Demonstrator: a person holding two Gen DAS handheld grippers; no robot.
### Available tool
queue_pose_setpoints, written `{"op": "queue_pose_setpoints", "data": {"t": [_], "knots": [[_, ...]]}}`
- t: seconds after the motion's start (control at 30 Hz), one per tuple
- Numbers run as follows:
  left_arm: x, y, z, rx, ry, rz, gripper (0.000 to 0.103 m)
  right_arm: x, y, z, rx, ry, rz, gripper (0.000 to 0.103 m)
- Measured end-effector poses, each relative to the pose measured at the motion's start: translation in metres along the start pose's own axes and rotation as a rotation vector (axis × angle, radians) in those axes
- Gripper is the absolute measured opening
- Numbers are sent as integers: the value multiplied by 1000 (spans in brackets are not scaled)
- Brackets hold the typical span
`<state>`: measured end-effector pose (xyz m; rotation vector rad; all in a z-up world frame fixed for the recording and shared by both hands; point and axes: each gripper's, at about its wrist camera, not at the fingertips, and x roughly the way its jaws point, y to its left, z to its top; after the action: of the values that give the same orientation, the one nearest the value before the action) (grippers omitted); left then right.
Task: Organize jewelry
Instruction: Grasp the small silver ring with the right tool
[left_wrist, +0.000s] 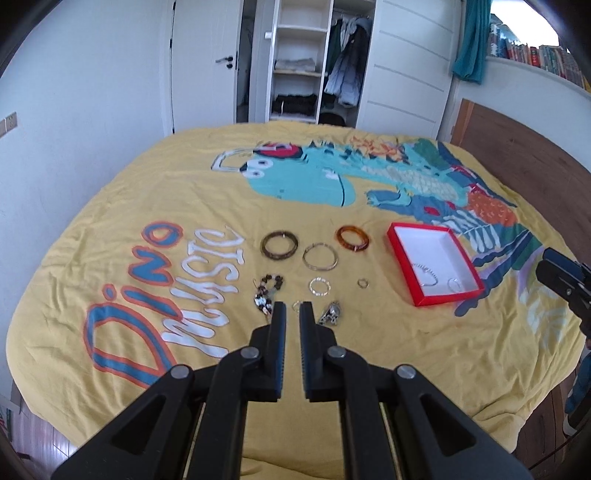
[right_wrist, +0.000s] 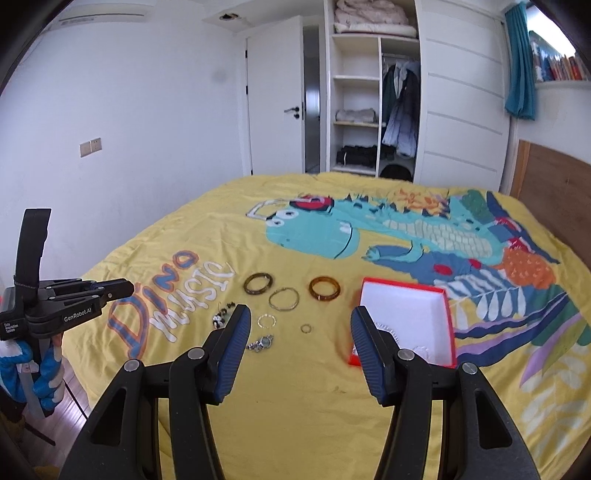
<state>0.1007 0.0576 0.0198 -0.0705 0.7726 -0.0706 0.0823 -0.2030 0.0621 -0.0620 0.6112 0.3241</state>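
Picking the next piece cleanly called for lowering one claw straight over a single item and closing only once both pads flanked it, so that neighbouring pieces were not dragged across the cloth. The left claw (left_wrist: 291, 308) was nearly pressed together, with only a narrow gap and nothing between its pads; it hung above the yellow bedspread (left_wrist: 369, 369), in line with a small ring (left_wrist: 297, 305). The right claw (right_wrist: 301, 317) was spread about halfway and held nothing. Beyond them lay the loose jewelry: a dark bangle (left_wrist: 279, 245), a thin hoop (left_wrist: 320, 257), an amber bangle (left_wrist: 352, 239), a bead bracelet (left_wrist: 267, 291) and a watch (right_wrist: 261, 343). The red box (left_wrist: 400, 258) stood to the right, already containing two silver pieces.
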Motion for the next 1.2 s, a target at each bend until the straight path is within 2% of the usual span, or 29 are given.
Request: {"op": "queue_pose_setpoints", "data": {"t": [0.37, 0.6, 0.9, 1.2], "knots": [[118, -7, -16, 0, 119, -47, 7, 140, -18, -34, 13, 157, 53, 48], [168, -8, -12, -11, 133, -87, 7, 210, -24, -48, 24, 176, 83, 43], [210, -7, -22, -19, 169, -113, 7, 268, -26, -61, 62, 198, 122, 43], [220, -8, -28, 0, 147, -89, 7, 289, -17, -68, 53, 207, 130, 44]]}}
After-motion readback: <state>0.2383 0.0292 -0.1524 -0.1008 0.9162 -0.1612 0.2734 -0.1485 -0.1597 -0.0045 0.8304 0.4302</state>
